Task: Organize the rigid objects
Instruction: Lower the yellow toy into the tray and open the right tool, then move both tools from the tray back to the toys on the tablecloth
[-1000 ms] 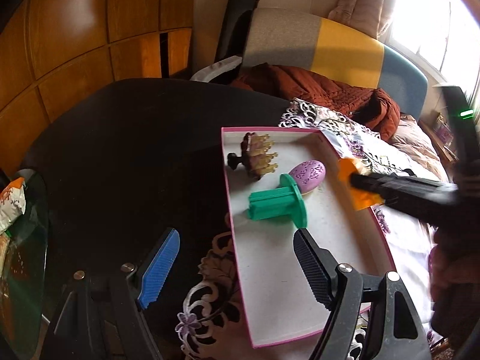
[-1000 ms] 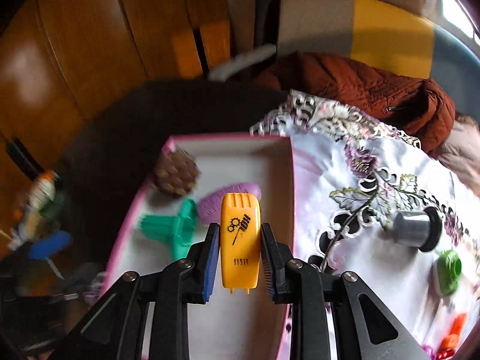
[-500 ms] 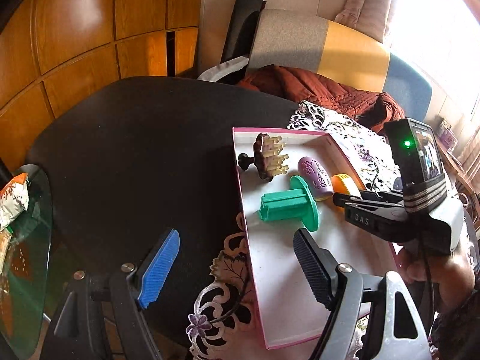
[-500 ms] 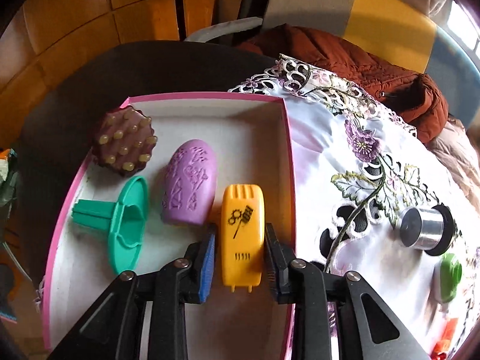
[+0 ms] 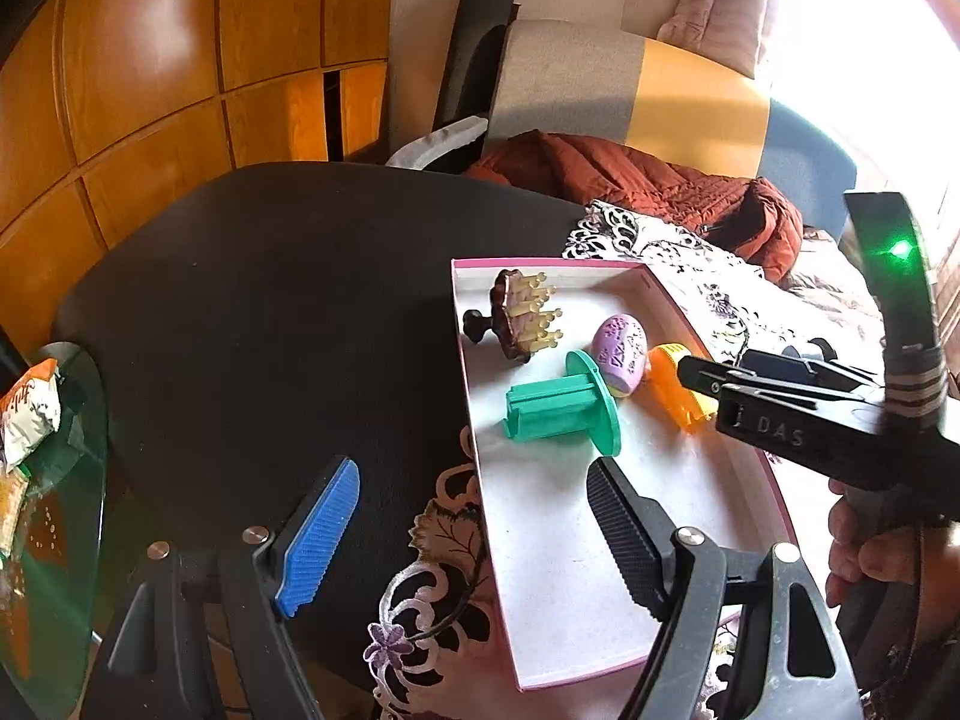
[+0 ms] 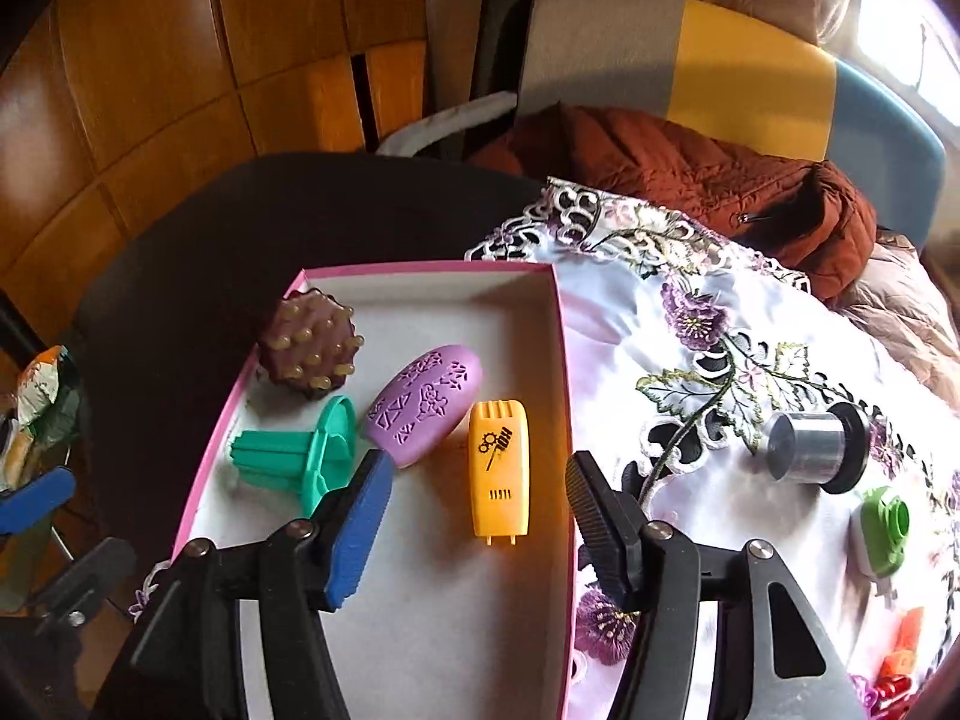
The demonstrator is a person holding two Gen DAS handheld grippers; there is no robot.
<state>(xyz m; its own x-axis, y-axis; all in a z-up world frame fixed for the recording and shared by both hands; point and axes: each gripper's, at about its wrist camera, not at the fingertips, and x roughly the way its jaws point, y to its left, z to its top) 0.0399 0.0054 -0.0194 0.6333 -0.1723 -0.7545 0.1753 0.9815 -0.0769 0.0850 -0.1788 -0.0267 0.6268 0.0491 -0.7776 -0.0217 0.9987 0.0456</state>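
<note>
A pink-rimmed white tray (image 6: 561,360) (image 5: 540,540) holds a brown knobbed massager (image 6: 309,345) (image 5: 522,315), a green flanged part (image 6: 300,459) (image 5: 561,405), a purple patterned oval (image 6: 423,405) (image 5: 621,348) and a yellow plastic case (image 6: 499,468) (image 5: 675,387). My right gripper (image 6: 474,531) is open just behind the yellow case, which lies free in the tray. My left gripper (image 5: 474,540) is open and empty over the tray's near left edge.
On the floral cloth (image 6: 720,330) right of the tray lie a grey spool (image 6: 810,450), a green-white part (image 6: 882,531) and small orange pieces (image 6: 903,642). The black table (image 5: 270,300) extends left. A rust jacket (image 6: 690,180) lies on the seat behind.
My right gripper lowered the yellow case into the tray beside the purple oval, opened and let it go, then drew back slightly. The left gripper stayed open.
</note>
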